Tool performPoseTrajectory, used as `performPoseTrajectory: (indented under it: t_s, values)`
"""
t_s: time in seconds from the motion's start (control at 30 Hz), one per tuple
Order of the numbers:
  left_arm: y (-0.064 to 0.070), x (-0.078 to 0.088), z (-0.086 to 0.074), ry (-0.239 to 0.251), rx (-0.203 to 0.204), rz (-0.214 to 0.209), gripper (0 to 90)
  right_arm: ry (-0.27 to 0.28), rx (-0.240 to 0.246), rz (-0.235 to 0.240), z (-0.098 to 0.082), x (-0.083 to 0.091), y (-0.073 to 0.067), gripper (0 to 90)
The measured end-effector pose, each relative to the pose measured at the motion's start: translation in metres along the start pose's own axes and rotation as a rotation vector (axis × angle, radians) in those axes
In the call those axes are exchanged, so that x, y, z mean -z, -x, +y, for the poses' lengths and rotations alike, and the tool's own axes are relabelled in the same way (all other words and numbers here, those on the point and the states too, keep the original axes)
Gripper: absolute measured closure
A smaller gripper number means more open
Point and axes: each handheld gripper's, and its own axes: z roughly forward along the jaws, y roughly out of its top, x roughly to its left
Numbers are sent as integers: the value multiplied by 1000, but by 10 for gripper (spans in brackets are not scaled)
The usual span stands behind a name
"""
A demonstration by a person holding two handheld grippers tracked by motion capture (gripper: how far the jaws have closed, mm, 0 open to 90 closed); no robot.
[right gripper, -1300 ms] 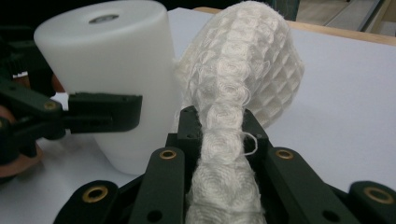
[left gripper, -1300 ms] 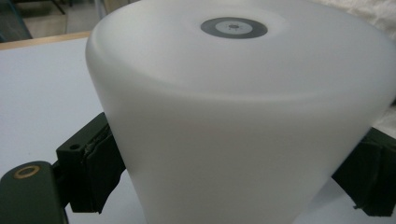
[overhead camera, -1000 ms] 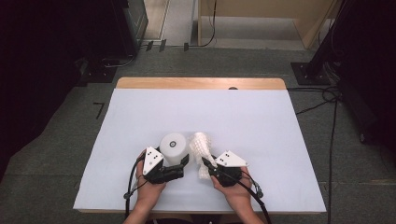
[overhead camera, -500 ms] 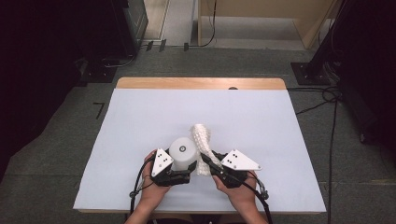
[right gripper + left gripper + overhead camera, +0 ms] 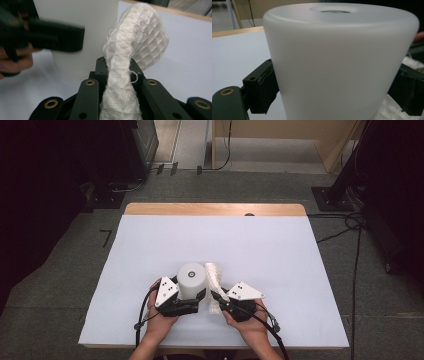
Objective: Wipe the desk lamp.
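Note:
A white frosted cup (image 5: pixel 191 280) stands upside down near the table's front edge, held between the jaws of my left gripper (image 5: pixel 192 296). In the left gripper view the cup (image 5: pixel 339 62) sits wide between the two black pads (image 5: pixel 263 90), which press on its sides. My right gripper (image 5: pixel 218 299) is shut on a white waffle-weave cloth (image 5: pixel 214 277) that rises beside the cup's right side. In the right gripper view the cloth (image 5: pixel 135 52) is pinched between the jaws of the right gripper (image 5: pixel 118 80) and curls upward, next to the cup (image 5: pixel 82 32).
The table (image 5: pixel 280 250) has a white top and a wooden strip along its far edge (image 5: pixel 215 209). Cables (image 5: pixel 345 227) and dark stands lie on the floor to the right and behind.
The cup has shifted right and a little nearer, toward the cloth. The right gripper has lifted the cloth slightly and now holds it close against the cup's side.

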Motion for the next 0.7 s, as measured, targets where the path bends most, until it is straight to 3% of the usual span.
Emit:
performPoseTrajectory:
  t_s: [0.17, 0.23, 0.4, 0.57, 0.7]
  values:
    - [4, -8, -5, -1, -53, 1, 84, 93, 17, -29, 11, 16, 3, 758]
    - [2, -13, -9, 2, -81, 14, 84, 103, 10, -50, 13, 20, 5, 759]
    - [-2, -19, -20, -7, -102, 27, 84, 97, -14, -77, 9, 21, 14, 758]
    - [-5, -16, -22, -9, -86, 19, 83, 92, -12, -77, 9, 20, 15, 758]
    - [0, -12, -21, -14, -57, 45, 70, 83, -14, -80, 7, 19, 15, 756]
